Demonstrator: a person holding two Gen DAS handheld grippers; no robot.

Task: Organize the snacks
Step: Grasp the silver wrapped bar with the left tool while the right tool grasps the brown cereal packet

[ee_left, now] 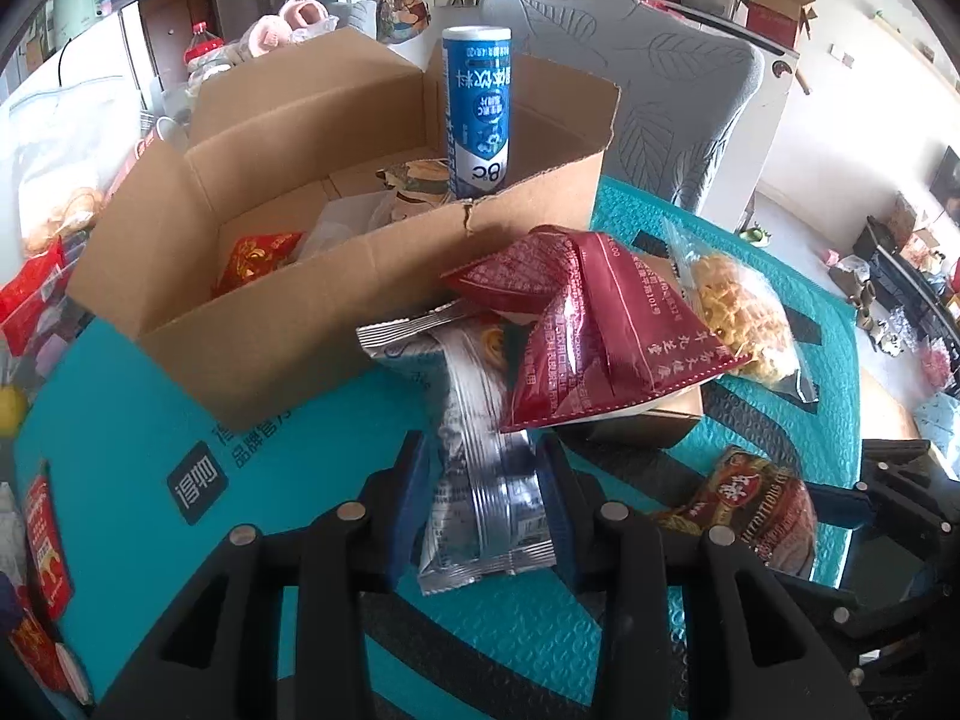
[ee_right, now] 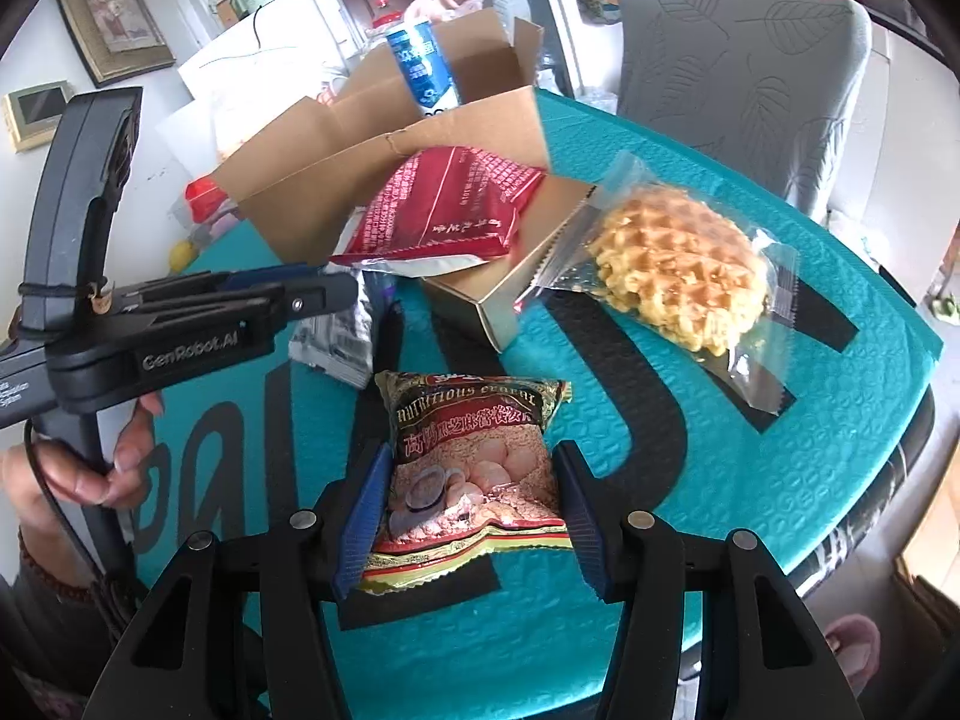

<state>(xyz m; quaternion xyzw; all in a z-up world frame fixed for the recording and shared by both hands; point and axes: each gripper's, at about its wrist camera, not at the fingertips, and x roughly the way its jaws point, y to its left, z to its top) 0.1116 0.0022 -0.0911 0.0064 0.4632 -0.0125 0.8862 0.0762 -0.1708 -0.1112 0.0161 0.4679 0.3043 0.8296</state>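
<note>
My left gripper (ee_left: 483,480) is shut on a silver snack packet (ee_left: 474,396) that lies on the teal mat (ee_left: 120,420), just in front of an open cardboard box (ee_left: 270,330). The box holds a blue tube (ee_left: 477,114) standing upright and a red packet (ee_left: 258,258). My right gripper (ee_right: 471,504) is shut on a cereal packet (ee_right: 474,468) lying flat on the mat, its pads against both sides. In the right wrist view the left gripper (ee_right: 342,294) reaches in from the left, onto the silver packet (ee_right: 336,342).
A dark red pouch (ee_left: 588,330) rests on a small flat carton (ee_right: 480,294) beside the box. A wrapped waffle (ee_right: 678,264) lies to its right. More red packets (ee_left: 42,534) sit at the left edge. A grey chair (ee_left: 660,90) stands behind the table.
</note>
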